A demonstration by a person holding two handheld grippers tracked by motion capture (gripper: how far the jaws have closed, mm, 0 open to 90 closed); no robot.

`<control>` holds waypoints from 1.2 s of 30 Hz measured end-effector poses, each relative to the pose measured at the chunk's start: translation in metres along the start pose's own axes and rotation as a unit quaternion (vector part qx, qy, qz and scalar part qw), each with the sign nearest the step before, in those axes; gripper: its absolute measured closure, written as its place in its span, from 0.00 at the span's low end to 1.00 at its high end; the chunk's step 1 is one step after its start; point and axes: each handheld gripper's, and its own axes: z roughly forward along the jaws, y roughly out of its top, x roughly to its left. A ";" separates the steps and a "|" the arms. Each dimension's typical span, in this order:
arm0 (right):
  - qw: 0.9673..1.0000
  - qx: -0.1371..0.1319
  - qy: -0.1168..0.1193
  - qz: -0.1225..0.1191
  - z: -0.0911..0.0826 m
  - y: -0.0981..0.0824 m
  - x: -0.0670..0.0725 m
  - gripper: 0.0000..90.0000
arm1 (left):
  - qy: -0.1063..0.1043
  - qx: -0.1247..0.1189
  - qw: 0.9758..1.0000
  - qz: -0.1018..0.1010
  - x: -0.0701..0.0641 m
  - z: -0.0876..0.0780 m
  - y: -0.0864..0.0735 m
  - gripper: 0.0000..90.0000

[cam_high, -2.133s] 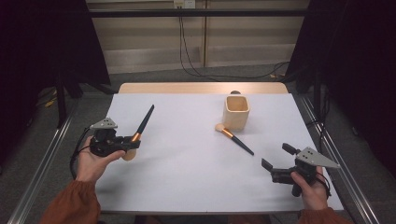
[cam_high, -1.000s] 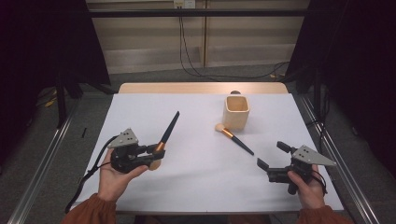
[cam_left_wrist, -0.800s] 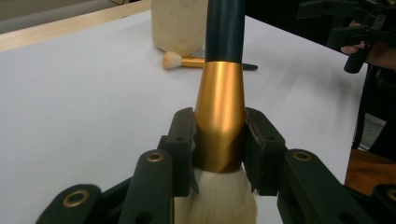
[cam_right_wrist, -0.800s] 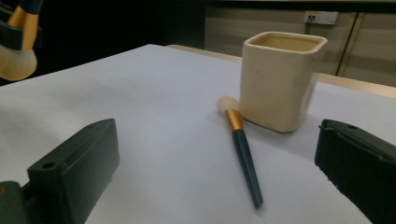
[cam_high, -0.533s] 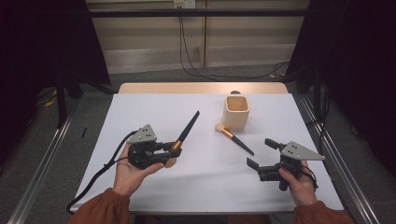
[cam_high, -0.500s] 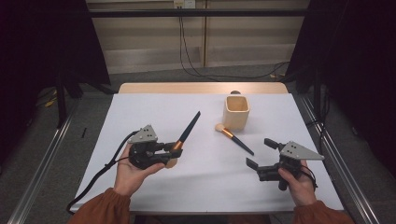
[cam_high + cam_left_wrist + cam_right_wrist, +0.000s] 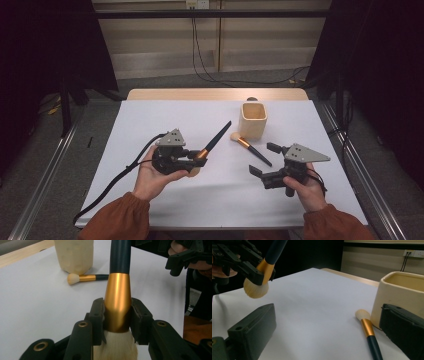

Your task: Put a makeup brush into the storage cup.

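- The left gripper (image 7: pixel 192 161) is clamped on the gold ferrule of a large makeup brush (image 7: pixel 212 145); in the left gripper view the two black jaws press on both sides of the ferrule (image 7: pixel 117 302), with the pale bristles just below them.
- The held brush is carried above the white table cover (image 7: pixel 165 125), left of centre, its dark handle pointing up and toward the far right, where the cup stands.
- The step in hand looks like carrying this brush toward the cream cup (image 7: pixel 253 119), which stands upright at the far side of the cover, right of centre.
- The next move would call for lifting the handle tip above the cup's rim, lining it up with the opening and lowering it in before the jaws let go; coming in low could knock the cup.
- The right gripper (image 7: pixel 265 161) hovers at the near right with its jaws wide apart and nothing between them.
- A small makeup brush (image 7: pixel 249 148) lies flat on the cover in front of the cup, its bristle end close to the cup's base and its handle pointing toward the right gripper, which seems placed to take it.
- What can be seen of the cup's inside (image 7: pixel 409 280) looks empty; its bottom is hidden.
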 end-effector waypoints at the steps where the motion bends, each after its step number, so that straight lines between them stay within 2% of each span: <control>1: 1.000 0.002 0.004 -0.003 0.003 0.001 0.001 0.01 | -0.001 0.003 1.000 -0.001 0.000 0.001 0.002 0.74; 5: 1.000 0.014 0.022 -0.009 0.011 0.004 0.003 0.01 | 0.002 0.025 1.000 0.011 0.002 0.002 0.008 0.74; 8: 0.999 0.024 0.033 -0.011 0.016 0.007 0.002 0.01 | -0.004 0.045 0.999 0.018 0.004 0.002 0.011 0.74; 9: 0.999 0.029 0.036 -0.011 0.017 0.008 0.002 0.01 | -0.006 0.048 0.999 0.014 0.004 0.002 0.011 0.74; 13: 0.997 0.045 0.053 -0.016 0.023 0.012 0.002 0.01 | -0.007 0.090 0.995 0.032 0.004 0.004 0.011 0.74; 18: 0.993 0.077 0.080 -0.033 0.029 0.015 0.003 0.01 | -0.011 0.116 0.992 0.040 0.003 0.006 0.015 0.74; 25: 0.990 0.099 0.090 -0.038 0.031 0.021 0.000 0.01 | -0.020 0.161 0.985 0.057 0.003 0.008 0.020 0.74; 29: 0.985 0.132 0.108 -0.040 0.033 0.022 -0.003 0.01 | -0.029 0.181 0.981 0.063 0.002 0.009 0.020 0.74; 35: 0.978 0.157 0.125 -0.049 0.036 0.025 -0.004 0.01 | -0.028 0.206 0.975 0.073 0.004 0.012 0.018 0.74; 36: 0.976 0.165 0.129 -0.052 0.037 0.026 -0.004 0.01 | -0.032 0.214 0.973 0.076 0.005 0.012 0.018 0.74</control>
